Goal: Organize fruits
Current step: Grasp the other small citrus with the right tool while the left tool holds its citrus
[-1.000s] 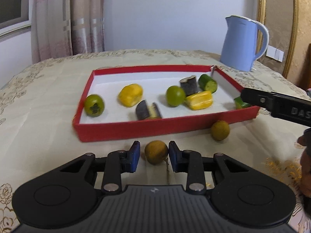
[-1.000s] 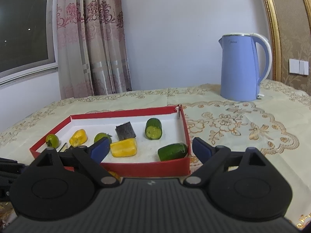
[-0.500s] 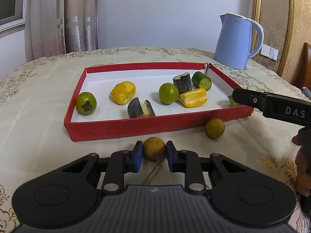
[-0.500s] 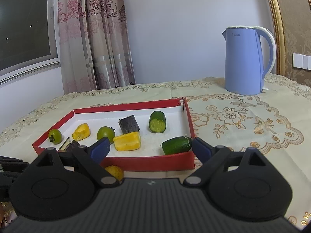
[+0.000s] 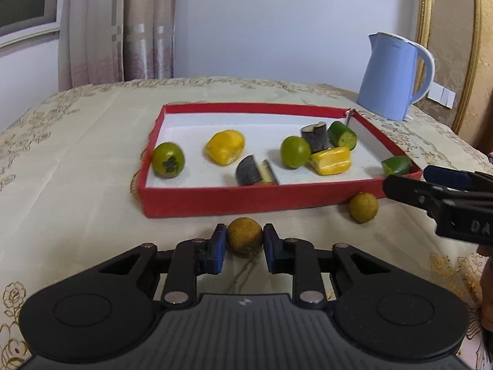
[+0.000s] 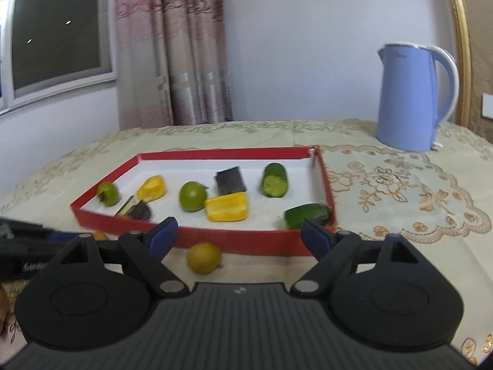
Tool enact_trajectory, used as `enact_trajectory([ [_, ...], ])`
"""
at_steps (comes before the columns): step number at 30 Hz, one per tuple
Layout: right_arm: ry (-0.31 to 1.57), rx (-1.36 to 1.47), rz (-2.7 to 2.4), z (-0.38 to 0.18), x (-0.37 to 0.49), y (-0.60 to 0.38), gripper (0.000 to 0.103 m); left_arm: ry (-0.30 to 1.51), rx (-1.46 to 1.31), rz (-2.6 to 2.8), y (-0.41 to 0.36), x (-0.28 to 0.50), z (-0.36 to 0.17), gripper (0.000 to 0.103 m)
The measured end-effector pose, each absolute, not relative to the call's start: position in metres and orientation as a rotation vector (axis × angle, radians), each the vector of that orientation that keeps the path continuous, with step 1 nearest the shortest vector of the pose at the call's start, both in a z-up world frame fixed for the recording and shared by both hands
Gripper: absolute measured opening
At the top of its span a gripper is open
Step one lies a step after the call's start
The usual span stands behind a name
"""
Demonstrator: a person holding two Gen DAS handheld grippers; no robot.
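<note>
Left gripper (image 5: pixel 244 243): blue pads clamped on a round brownish-yellow fruit (image 5: pixel 245 236), on the cream embroidered tablecloth (image 5: pixel 77 185) just before the red shallow cardboard tray (image 5: pixel 246 199). Right gripper (image 6: pixel 238 236): jaws wide and closing, nothing gripped; a second round yellow fruit (image 6: pixel 204 257) lies on the cloth between them, against the tray's front wall. Tray holds green, yellow and dark fruit pieces; pale blue electric kettle (image 6: pixel 409 98) behind.

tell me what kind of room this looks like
Probably a home dining or living room: a table under an embroidered tablecloth, a blue electric kettle by the wall, and patterned curtains beside a window.
</note>
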State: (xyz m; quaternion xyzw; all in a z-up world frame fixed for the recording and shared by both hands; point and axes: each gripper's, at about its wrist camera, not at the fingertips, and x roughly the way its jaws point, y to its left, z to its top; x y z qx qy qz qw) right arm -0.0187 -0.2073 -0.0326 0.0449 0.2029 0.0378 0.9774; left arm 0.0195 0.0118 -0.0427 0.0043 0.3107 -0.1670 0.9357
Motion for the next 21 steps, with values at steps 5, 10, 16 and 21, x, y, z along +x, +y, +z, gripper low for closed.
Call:
enact_trajectory([
  [5,0.432,0.055,0.106,-0.033,-0.020,-0.195,0.083,0.632,-0.001,-0.334,0.018,0.018,-0.042,0.024],
  [10,0.469,0.040,0.115,-0.034,-0.015,-0.187,0.078,0.634,-0.016,-0.329,0.021,0.019,-0.043,0.024],
  [16,0.542,0.043,0.108,-0.039,0.002,-0.176,0.068,0.633,-0.015,-0.330,0.021,0.018,-0.043,0.024],
  [21,0.598,0.064,0.102,-0.044,0.016,-0.172,0.061,0.632,-0.020,-0.334,0.022,0.018,-0.044,0.024],
])
